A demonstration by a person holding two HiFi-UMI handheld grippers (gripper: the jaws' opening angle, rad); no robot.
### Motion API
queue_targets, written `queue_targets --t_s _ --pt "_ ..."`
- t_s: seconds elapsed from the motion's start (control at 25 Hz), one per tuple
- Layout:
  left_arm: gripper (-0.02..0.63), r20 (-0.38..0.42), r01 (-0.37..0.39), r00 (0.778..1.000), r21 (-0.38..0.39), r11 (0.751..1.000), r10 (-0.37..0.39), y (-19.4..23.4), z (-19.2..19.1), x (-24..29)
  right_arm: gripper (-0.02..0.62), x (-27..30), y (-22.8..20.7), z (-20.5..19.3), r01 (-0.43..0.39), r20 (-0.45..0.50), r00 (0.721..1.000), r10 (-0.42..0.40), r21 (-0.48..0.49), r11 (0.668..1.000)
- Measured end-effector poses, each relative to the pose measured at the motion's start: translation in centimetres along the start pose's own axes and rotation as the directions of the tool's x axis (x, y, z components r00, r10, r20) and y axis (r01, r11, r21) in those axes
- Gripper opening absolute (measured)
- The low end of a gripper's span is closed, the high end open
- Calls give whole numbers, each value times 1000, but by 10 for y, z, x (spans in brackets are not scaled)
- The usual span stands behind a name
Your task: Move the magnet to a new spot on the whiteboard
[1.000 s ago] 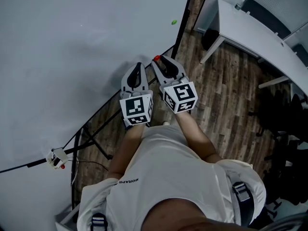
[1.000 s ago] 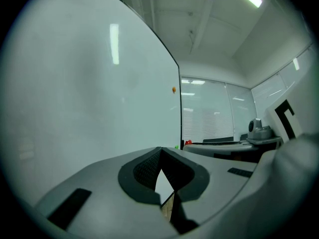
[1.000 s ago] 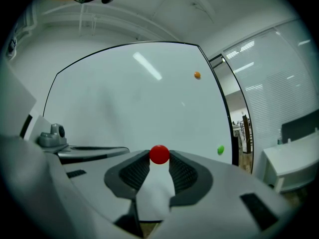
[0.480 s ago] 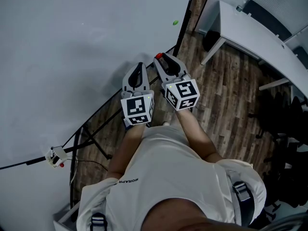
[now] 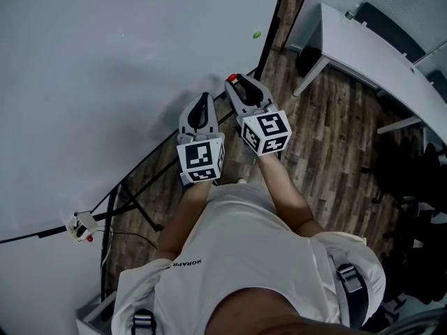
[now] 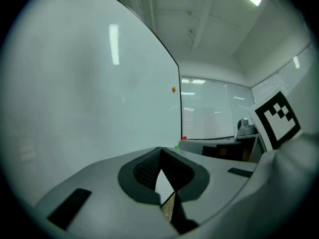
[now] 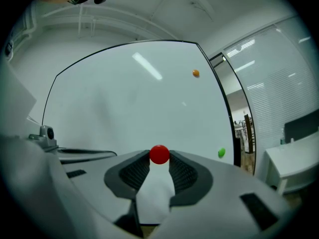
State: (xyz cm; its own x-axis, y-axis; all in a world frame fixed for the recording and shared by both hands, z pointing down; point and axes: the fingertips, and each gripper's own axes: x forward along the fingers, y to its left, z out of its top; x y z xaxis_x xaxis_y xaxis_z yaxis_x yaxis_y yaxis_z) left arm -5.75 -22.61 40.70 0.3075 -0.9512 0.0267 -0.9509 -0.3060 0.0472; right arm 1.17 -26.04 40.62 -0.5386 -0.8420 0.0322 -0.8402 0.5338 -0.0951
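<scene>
A small red magnet [image 5: 231, 79] [image 7: 159, 154] sits pinched between the tips of my right gripper [image 5: 234, 82] [image 7: 159, 157], which is shut on it just off the whiteboard [image 5: 105, 82] [image 7: 124, 103]. Beside it on the left, my left gripper [image 5: 202, 98] [image 6: 160, 150] is shut with nothing in it. A green magnet [image 5: 257, 35] [image 7: 221, 153] sticks to the board near its right edge. Higher up on the board is an orange magnet [image 7: 196, 73] [image 6: 173, 89].
The whiteboard's black stand legs [image 5: 133, 201] cross the wooden floor [image 5: 328, 138] below the grippers. A small white clip-like device [image 5: 82, 227] hangs at the board's lower frame. A white desk [image 5: 370, 51] and dark chairs [image 5: 412, 180] stand to the right.
The right gripper with the red magnet has edged slightly forward and up along the board. The left gripper has hardly moved.
</scene>
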Motion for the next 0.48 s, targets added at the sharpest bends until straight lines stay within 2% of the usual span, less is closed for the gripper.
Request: queue_targets --t_s 0.48 --pt "3 -2 -1 1000 -6 1000 1 1 -3 5 127 19 -6 -3 -3 -12 1000 2 -24 1000"
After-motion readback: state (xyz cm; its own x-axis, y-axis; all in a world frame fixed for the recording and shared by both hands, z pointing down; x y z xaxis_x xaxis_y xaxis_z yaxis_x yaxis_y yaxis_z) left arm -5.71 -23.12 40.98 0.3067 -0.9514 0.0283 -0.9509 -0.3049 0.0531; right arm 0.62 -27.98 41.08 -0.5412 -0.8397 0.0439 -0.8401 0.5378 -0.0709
